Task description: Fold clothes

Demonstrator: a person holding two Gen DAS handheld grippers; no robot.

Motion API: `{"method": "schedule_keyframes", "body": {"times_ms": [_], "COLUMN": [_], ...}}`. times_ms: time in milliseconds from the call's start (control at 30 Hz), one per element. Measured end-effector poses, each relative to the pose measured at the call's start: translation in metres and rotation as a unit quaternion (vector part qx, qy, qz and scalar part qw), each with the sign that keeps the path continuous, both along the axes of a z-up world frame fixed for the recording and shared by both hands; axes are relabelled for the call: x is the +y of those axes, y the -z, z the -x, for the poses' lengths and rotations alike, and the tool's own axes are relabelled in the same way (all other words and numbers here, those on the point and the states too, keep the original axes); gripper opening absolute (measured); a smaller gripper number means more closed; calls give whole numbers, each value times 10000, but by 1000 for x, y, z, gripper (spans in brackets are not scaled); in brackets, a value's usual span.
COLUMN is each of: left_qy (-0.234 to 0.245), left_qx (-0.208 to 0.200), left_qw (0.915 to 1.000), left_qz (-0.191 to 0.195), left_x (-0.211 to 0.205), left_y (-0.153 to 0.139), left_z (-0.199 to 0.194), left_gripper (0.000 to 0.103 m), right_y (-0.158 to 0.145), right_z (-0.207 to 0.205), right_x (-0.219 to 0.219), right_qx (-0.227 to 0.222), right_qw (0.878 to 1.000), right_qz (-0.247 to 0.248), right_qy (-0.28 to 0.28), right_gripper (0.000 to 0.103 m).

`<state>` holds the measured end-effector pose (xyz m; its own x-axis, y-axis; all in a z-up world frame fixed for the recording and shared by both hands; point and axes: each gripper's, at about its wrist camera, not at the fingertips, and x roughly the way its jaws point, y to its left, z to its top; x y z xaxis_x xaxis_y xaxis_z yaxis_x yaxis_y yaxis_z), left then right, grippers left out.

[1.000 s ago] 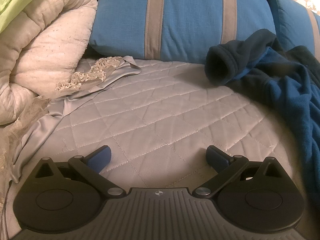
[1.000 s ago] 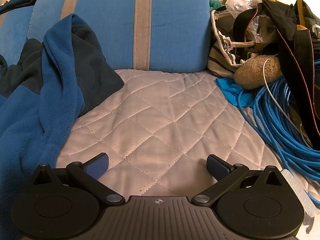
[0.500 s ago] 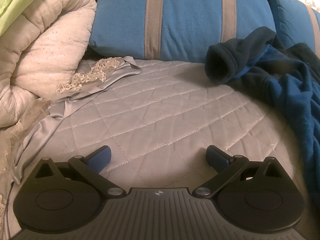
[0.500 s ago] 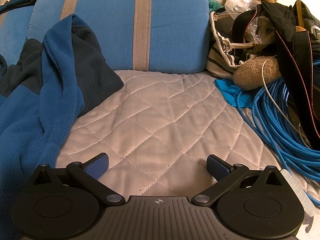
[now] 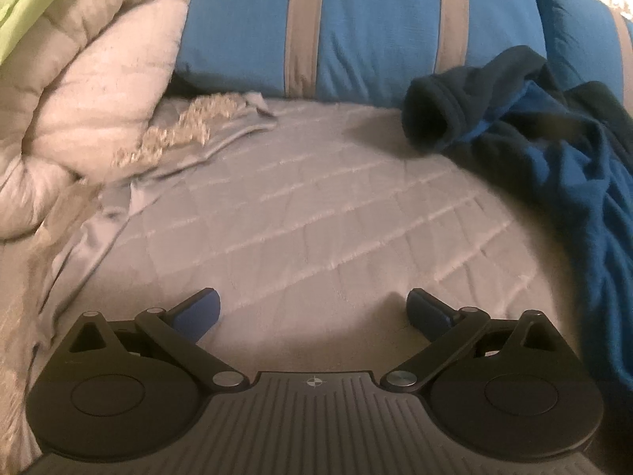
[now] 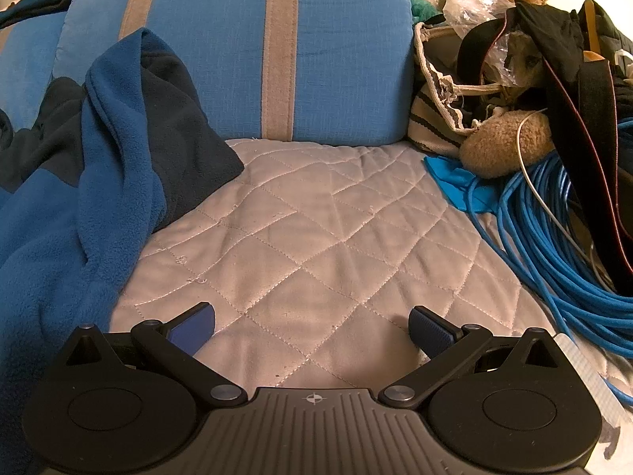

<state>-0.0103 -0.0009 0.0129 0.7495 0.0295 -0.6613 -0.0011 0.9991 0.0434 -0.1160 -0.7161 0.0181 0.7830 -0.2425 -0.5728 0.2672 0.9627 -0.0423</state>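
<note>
A blue and navy fleece garment (image 5: 554,166) lies crumpled on the quilted grey bedspread (image 5: 316,217), at the right of the left wrist view, its dark sleeve cuff (image 5: 429,118) pointing left. The same fleece (image 6: 79,182) fills the left of the right wrist view, draped partly against a pillow. My left gripper (image 5: 314,312) is open and empty above bare quilt, left of the fleece. My right gripper (image 6: 312,328) is open and empty above bare quilt, right of the fleece.
Blue pillows with grey stripes (image 5: 376,27) (image 6: 277,51) stand at the back. A rolled white duvet (image 5: 79,99) and a lace-trimmed grey cloth (image 5: 198,138) lie at left. A coil of blue cable (image 6: 554,237), a striped bag (image 6: 435,118) and plush toys (image 6: 502,142) crowd the right.
The left wrist view has shifted slightly and is now motion-blurred. The right wrist view has drifted a little; the clutter sits slightly lower. Both grippers remain open.
</note>
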Motion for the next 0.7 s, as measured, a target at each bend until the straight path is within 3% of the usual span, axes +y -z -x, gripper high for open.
{"method": "schedule_keyframes", "body": {"times_ms": [167,433,600,700], "left_qy": [148,1023,1412,1512], "left_qx": [-381,-663,-351,-18], "left_qw": [9990,9912,9864,9834], "left_qz": [205,510,767,1001], "left_x": [-5,-44,-64,-64], "left_y": [-47,-124,-140,-145], "left_z": [40,106,140,159], "left_gripper": [102,102,101,90], "right_y": [0,-1,-1,-1], "right_z": [0,1,1,2], "right_x": [-1,-5,-6,-6], "right_qx": [-8,-27,-28,-33], "right_qw": [10000,10000,10000,10000], "right_qz": [-23,-76,-83,-83], "right_qy": [-5,-12,-15,-12], "right_gripper": [103,103,103,103]}}
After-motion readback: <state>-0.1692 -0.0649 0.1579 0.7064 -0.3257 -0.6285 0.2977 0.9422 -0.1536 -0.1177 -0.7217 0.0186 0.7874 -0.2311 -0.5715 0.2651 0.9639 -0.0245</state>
